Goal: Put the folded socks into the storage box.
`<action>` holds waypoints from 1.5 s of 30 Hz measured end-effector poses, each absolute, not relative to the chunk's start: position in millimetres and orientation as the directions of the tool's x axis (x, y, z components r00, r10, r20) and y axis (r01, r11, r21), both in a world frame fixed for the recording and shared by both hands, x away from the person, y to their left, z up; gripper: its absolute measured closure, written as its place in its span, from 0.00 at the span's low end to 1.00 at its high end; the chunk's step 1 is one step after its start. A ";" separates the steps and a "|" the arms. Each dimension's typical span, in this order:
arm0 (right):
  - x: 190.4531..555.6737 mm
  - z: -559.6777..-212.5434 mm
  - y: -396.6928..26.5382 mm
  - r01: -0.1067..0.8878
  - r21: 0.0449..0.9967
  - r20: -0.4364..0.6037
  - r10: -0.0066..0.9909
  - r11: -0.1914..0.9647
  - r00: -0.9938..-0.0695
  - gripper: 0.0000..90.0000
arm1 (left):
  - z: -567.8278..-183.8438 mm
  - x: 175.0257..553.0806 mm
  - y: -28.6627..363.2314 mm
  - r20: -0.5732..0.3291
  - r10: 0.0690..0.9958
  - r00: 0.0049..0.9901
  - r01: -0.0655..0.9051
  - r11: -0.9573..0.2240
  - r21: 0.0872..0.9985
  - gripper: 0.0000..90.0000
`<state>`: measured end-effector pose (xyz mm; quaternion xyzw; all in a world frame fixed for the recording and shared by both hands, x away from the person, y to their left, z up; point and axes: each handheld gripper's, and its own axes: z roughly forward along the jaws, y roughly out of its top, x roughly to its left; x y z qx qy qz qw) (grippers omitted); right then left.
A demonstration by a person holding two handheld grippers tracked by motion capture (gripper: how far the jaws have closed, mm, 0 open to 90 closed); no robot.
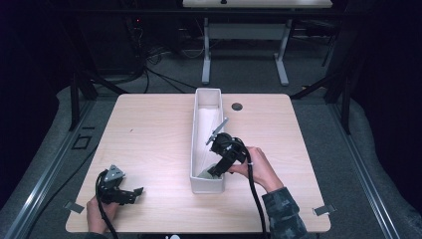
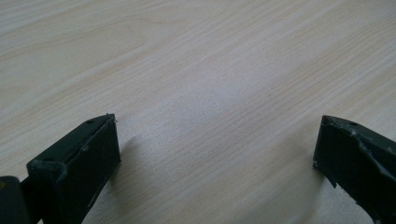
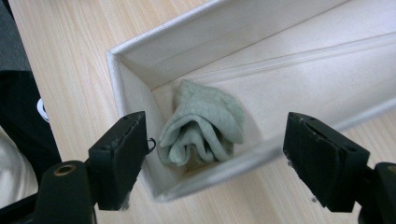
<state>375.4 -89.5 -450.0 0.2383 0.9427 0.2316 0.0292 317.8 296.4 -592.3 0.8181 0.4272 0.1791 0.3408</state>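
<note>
Starting at our right gripper (image 3: 215, 154), we see its two black jaws standing wide apart and holding nothing; they hang above the near end of the white bin (image 3: 140, 51), one jaw outside the bin's end wall and the other over its long wall. Between and below them lies one cloth (image 3: 203, 128), pale grey-green, soft and ribbed, crumpled into a loose folded bundle, resting on the bin floor in the near corner, against the end wall. From above, we count one long narrow bin (image 1: 200, 149), running from the tabletop's far edge toward its near edge, a little right of the middle. Our left gripper (image 1: 135, 192) rests near the near left corner of the tabletop (image 1: 149, 134), its jaws spread wide over bare wood and gripping nothing. The left half of the tabletop offers broad free room, and a strip stays free along the right edge.
</note>
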 end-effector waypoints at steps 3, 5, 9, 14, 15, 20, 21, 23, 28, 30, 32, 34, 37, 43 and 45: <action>370.9 -444.5 -100.2 0.447 0.475 0.043 0.487 0.758 -0.872 0.17 | -592.3 317.8 296.4 0.002 0.821 0.571 0.577 -0.403 0.711 0.00; 367.5 -441.4 -108.0 0.448 0.502 0.039 0.499 0.740 -0.866 0.16 | -592.3 317.8 296.4 0.002 0.821 0.571 0.577 -0.403 0.711 0.00; 359.2 -436.9 -123.8 0.456 0.539 0.025 0.527 0.709 -0.849 0.13 | -592.3 317.8 296.4 0.001 0.821 0.571 0.577 -0.402 0.711 0.00; 349.6 -436.6 -143.9 0.472 0.570 0.007 0.570 0.672 -0.821 0.05 | -592.3 317.9 296.5 0.000 0.821 0.571 0.577 -0.402 0.711 0.00; 348.1 -437.1 -147.8 0.472 0.576 0.000 0.577 0.668 -0.816 0.05 | -592.3 317.8 296.4 0.000 0.821 0.571 0.577 -0.402 0.711 0.00; 340.7 -442.2 -166.0 0.499 0.592 -0.003 0.621 0.633 -0.784 0.00 | -592.3 317.9 296.5 0.000 0.821 0.572 0.577 -0.402 0.711 0.00; 339.5 -443.6 -170.1 0.500 0.598 -0.006 0.628 0.626 -0.778 0.00 | -592.3 317.9 296.5 0.000 0.821 0.571 0.577 -0.402 0.711 0.00; 336.4 -447.3 -179.2 0.517 0.604 -0.001 0.649 0.607 -0.761 0.00 | -592.3 317.9 296.4 0.000 0.821 0.571 0.577 -0.402 0.711 0.00; 330.1 -457.1 -198.0 0.544 0.613 -0.003 0.691 0.573 -0.723 0.00 | -592.3 317.9 296.5 0.000 0.821 0.571 0.578 -0.402 0.711 0.00; 327.1 -461.7 -205.6 0.554 0.622 -0.005 0.710 0.553 -0.704 0.00 | -592.3 317.9 296.5 0.000 0.821 0.571 0.577 -0.402 0.711 0.00; 324.2 -466.3 -213.0 0.562 0.628 -0.004 0.724 0.538 -0.690 0.00 | -592.3 317.9 296.5 0.001 0.821 0.572 0.577 -0.402 0.711 0.00; 321.3 -472.0 -219.7 0.573 0.629 -0.002 0.738 0.525 -0.675 0.00 | -592.3 317.9 296.5 0.001 0.821 0.572 0.577 -0.402 0.711 0.00; 317.4 -482.1 -229.6 0.588 0.636 0.008 0.757 0.500 -0.653 0.00 | -592.3 317.9 296.5 0.001 0.821 0.572 0.577 -0.403 0.711 0.00; 309.3 -503.3 -246.4 0.617 0.632 0.021 0.786 0.469 -0.618 0.00 | -592.3 317.9 296.5 0.001 0.821 0.571 0.577 -0.402 0.711 0.00; 307.0 -509.2 -250.1 0.621 0.632 0.020 0.792 0.463 -0.611 0.00 | -592.3 317.9 296.4 0.001 0.821 0.571 0.577 -0.402 0.711 0.00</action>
